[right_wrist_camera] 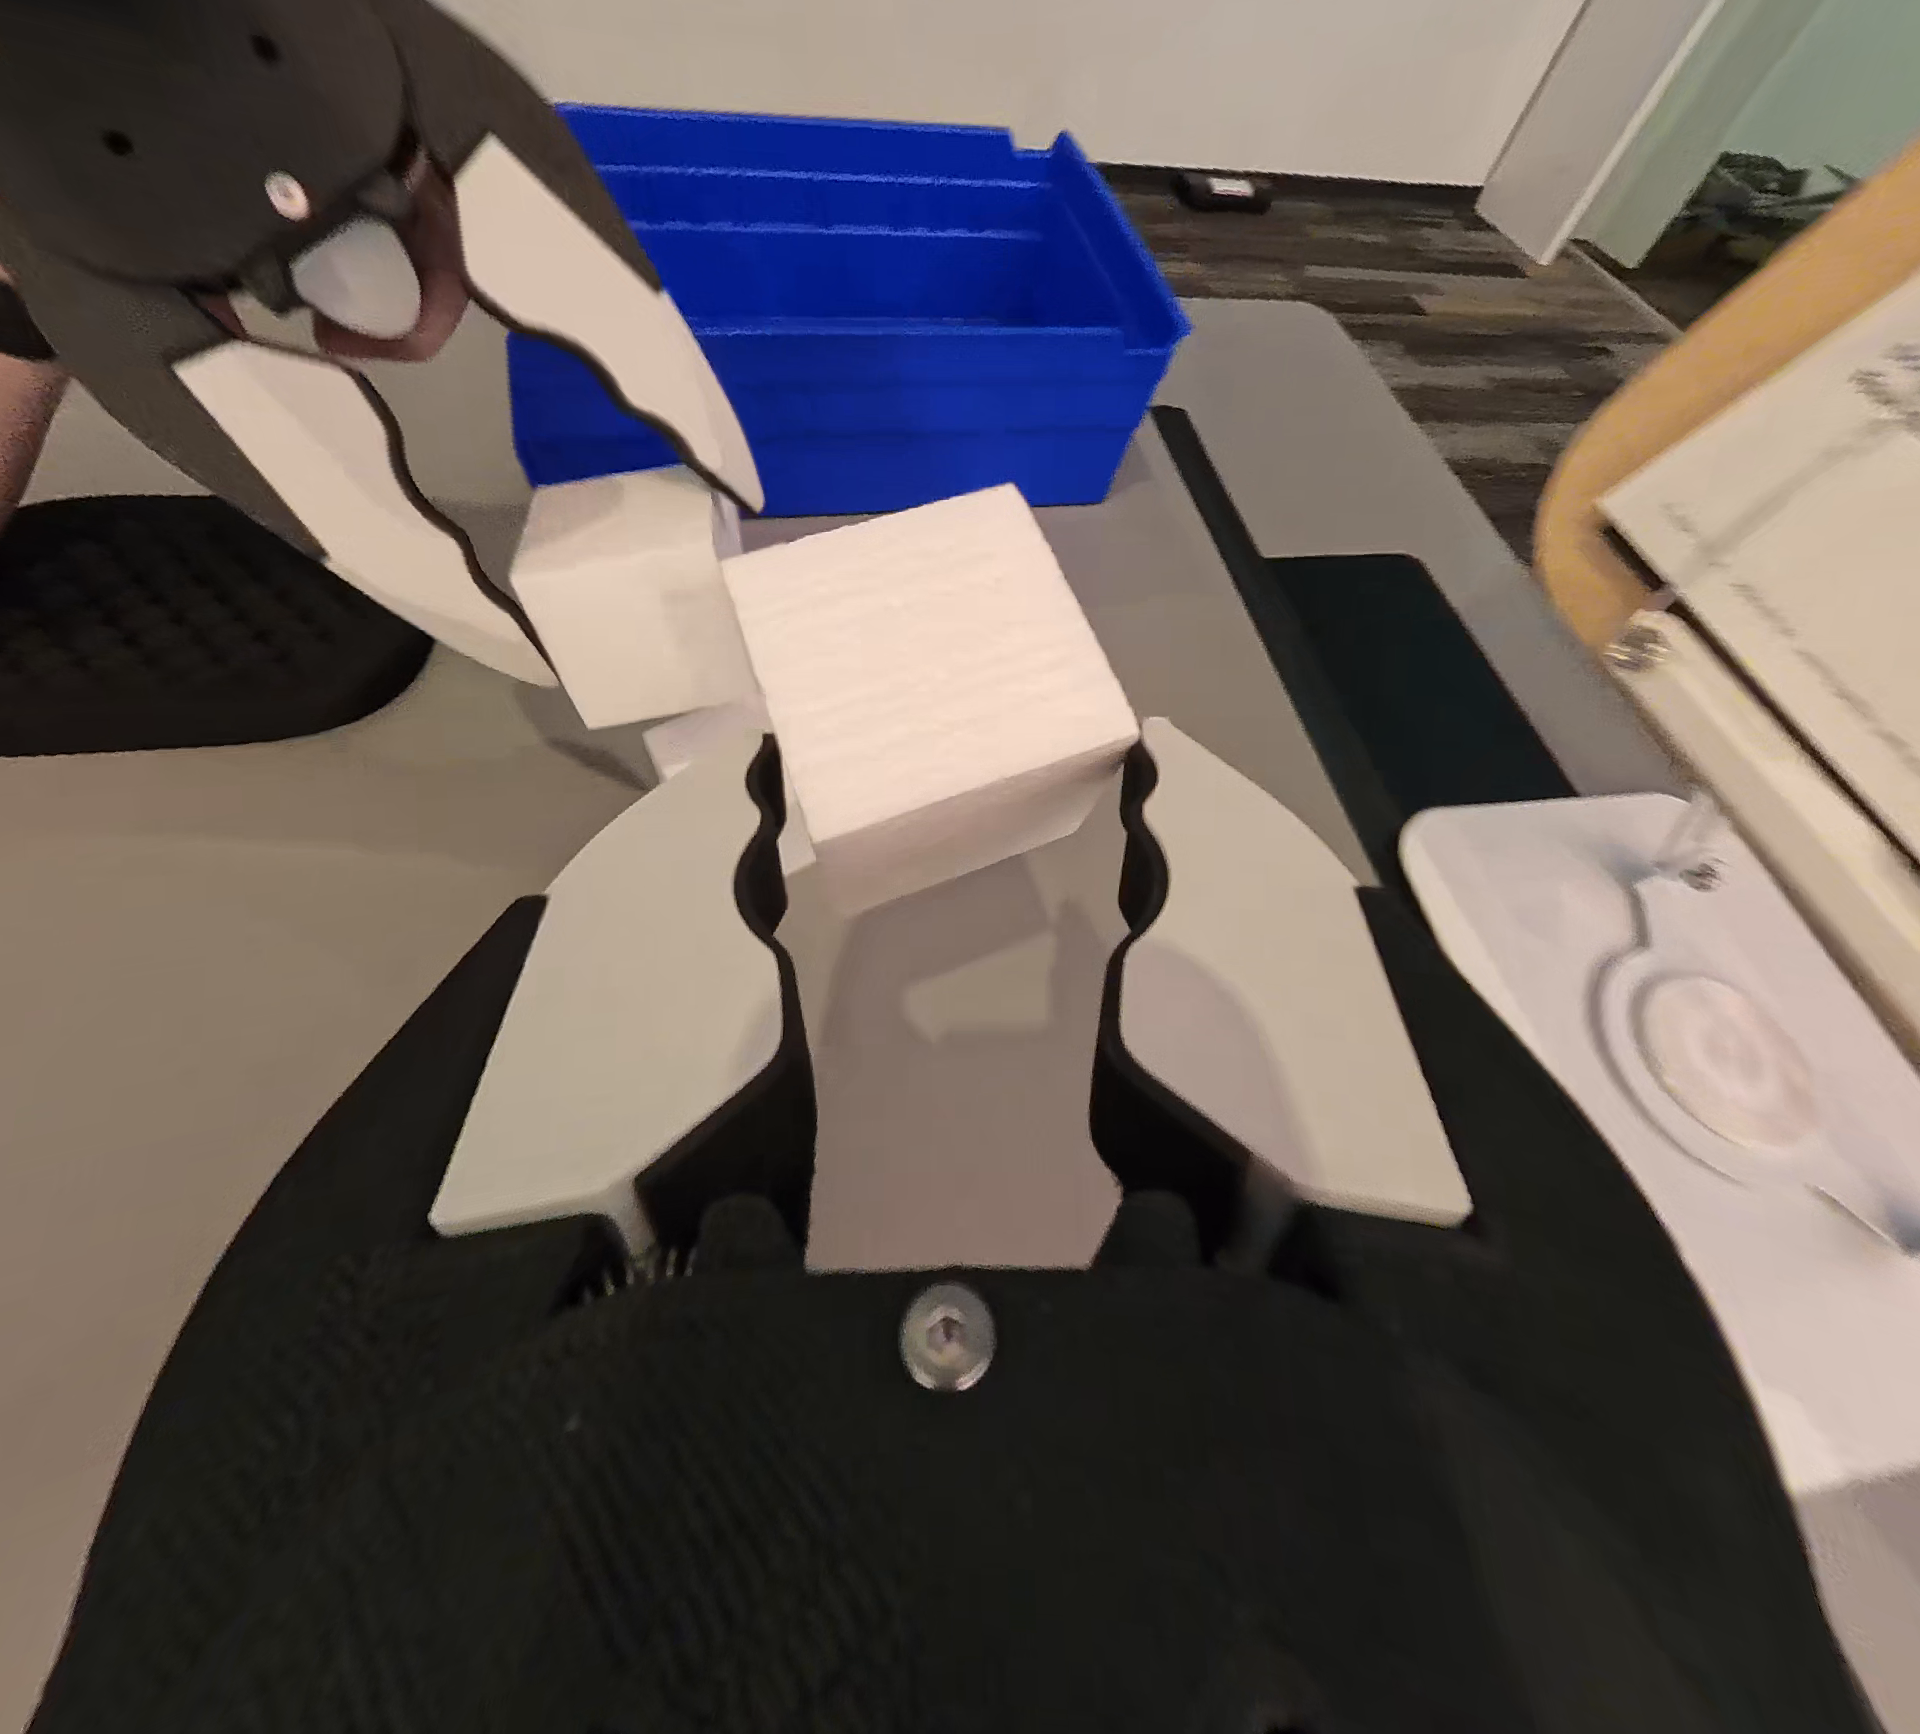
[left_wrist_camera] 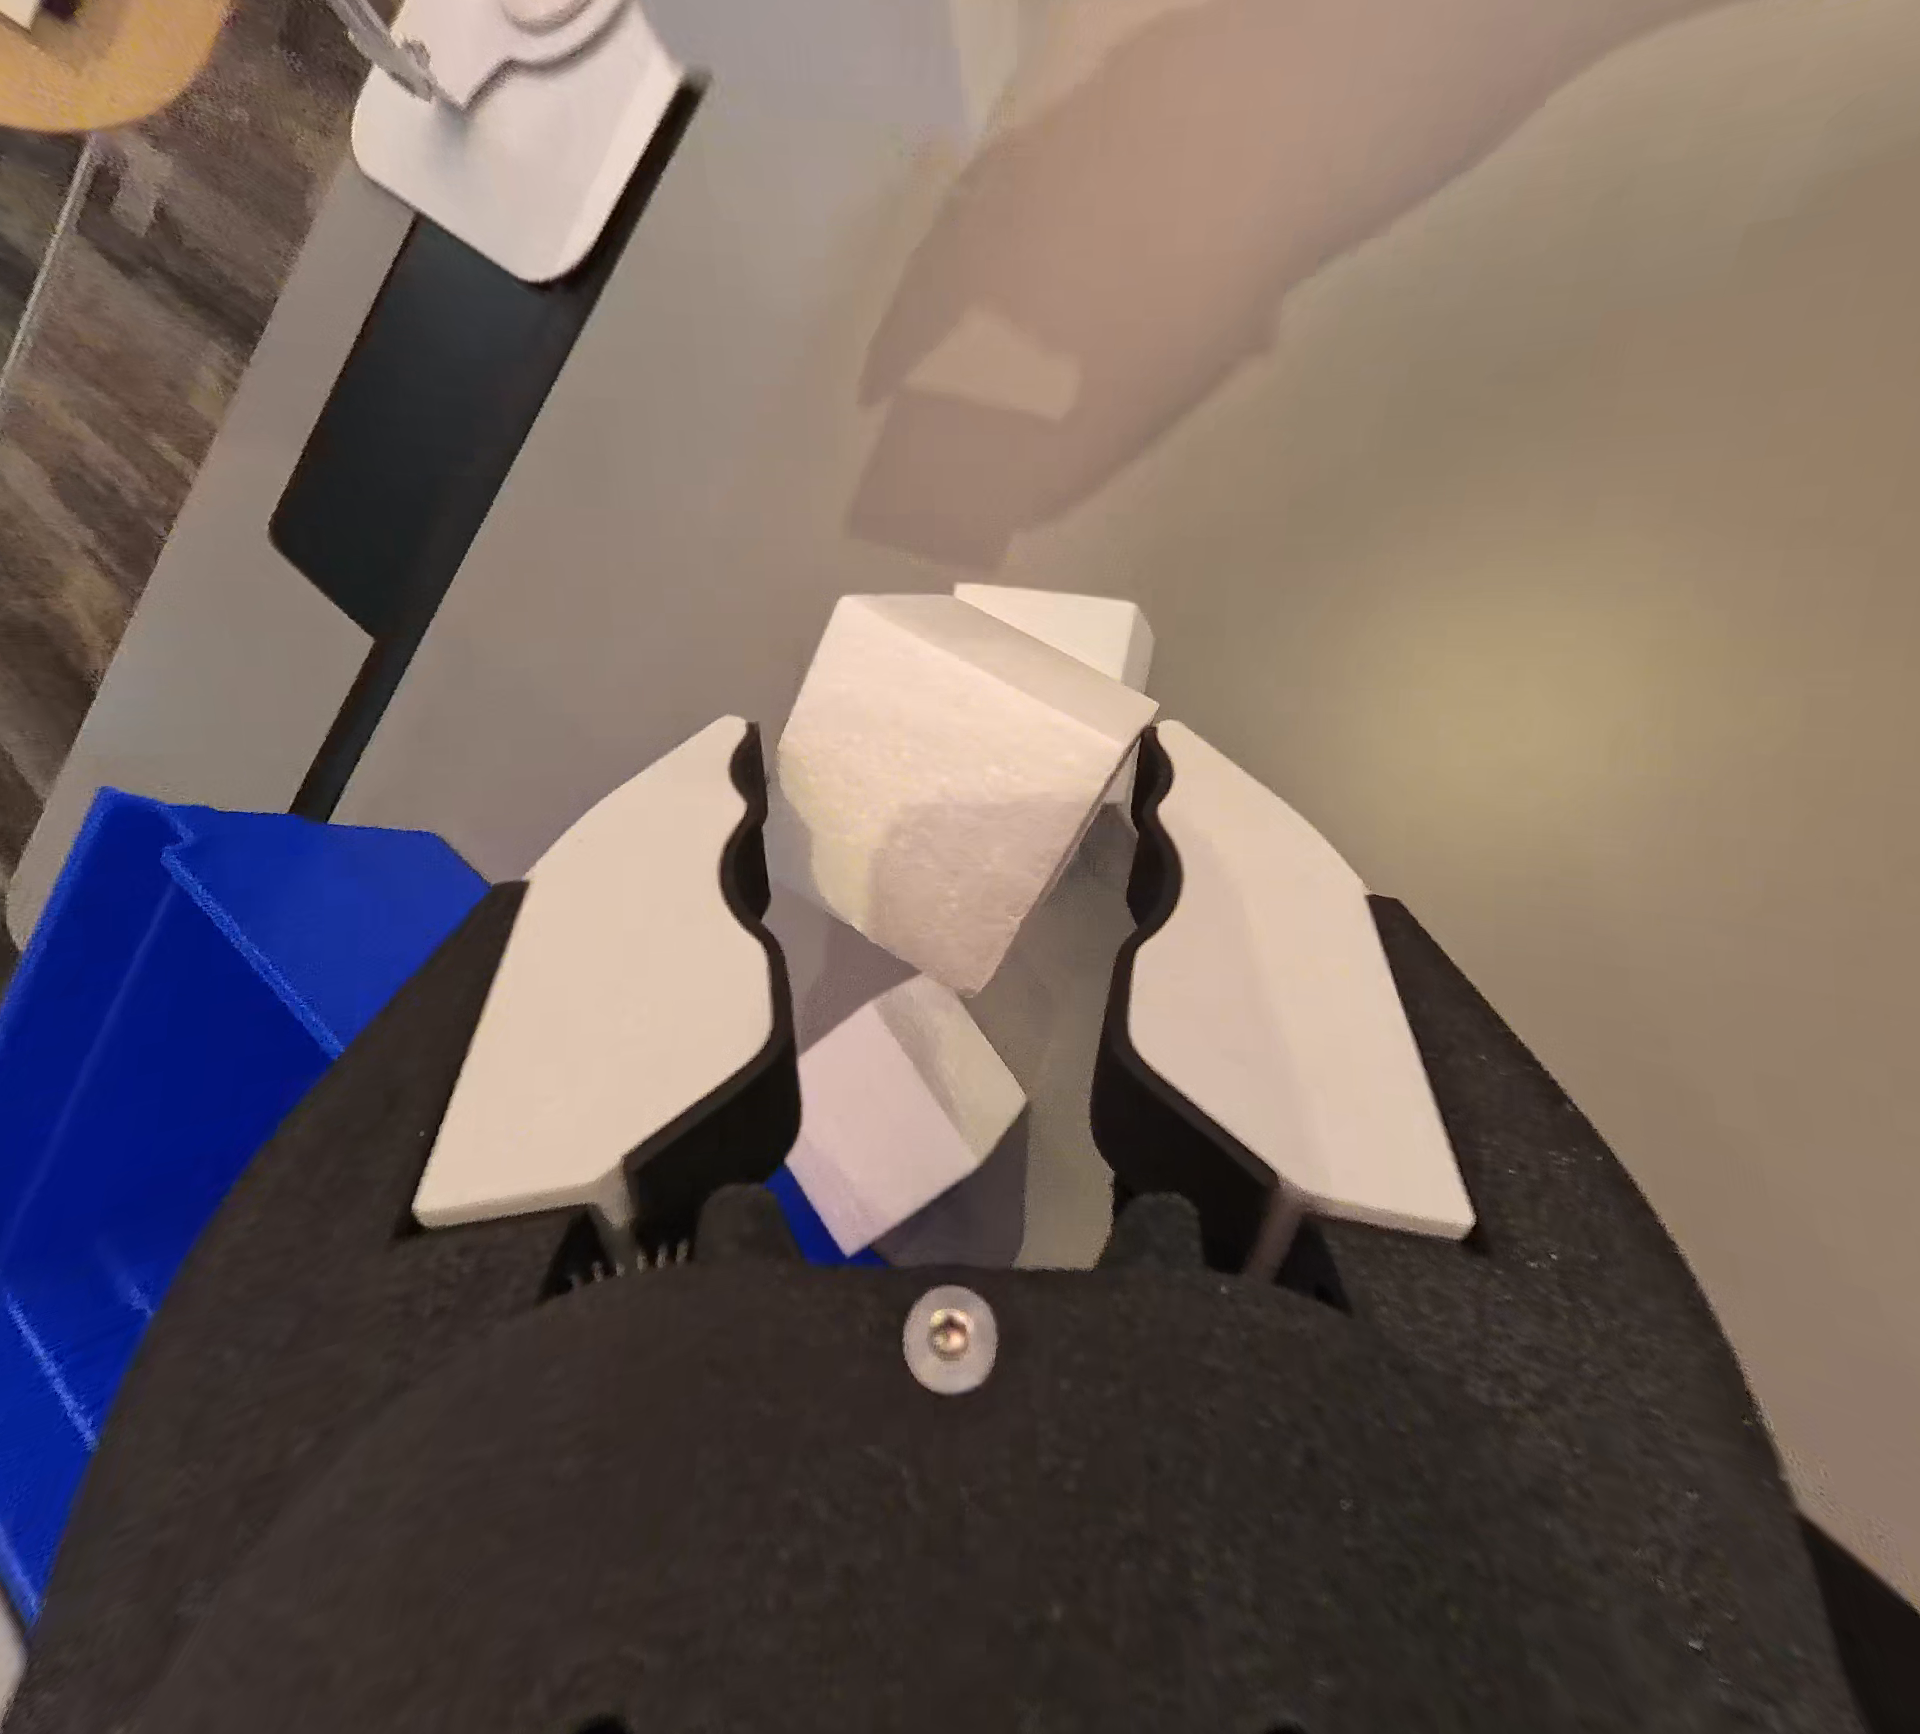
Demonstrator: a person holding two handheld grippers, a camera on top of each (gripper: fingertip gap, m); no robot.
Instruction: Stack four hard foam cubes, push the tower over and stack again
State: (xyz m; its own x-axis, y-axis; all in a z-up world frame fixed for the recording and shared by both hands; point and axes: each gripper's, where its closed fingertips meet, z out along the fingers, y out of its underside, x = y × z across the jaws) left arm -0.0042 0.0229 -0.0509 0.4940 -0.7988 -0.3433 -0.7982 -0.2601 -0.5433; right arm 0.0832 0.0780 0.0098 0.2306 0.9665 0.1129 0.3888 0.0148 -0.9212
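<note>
White foam cubes sit clustered on the grey table [right_wrist_camera: 312, 957], just in front of the blue bin [right_wrist_camera: 935, 313]; no tower stands, so this reads as the tumbled stage or a restack under way.

Right cube [right_wrist_camera: 914, 676] is tilted, one corner up, its near faces between the tips of the right gripper [right_wrist_camera: 951, 749]; fingers spread, and whether the tips touch foam I cannot tell; cube lies straight ahead along the fingers' line.

Left cube [right_wrist_camera: 613, 604] is also tilted, touching the right cube's side; it lies between the spread tips of the left gripper [right_wrist_camera: 644, 583], which comes down from above-left; grip or mere bracket, cannot tell.

From the left wrist view: left cube [left_wrist_camera: 935, 801] stands on an edge, canted, a further cube [left_wrist_camera: 894, 1113] below it and another [left_wrist_camera: 1060, 635] behind.

Cubes have no long axis; what counts is face alignment; both near cubes are rotated off square to the fingers.

Judgement: each gripper is nearest its own cube; squaring a face to the pads looks needed before any clean lift.

Beyond: white stand [right_wrist_camera: 1662, 1009] at the right.
</note>
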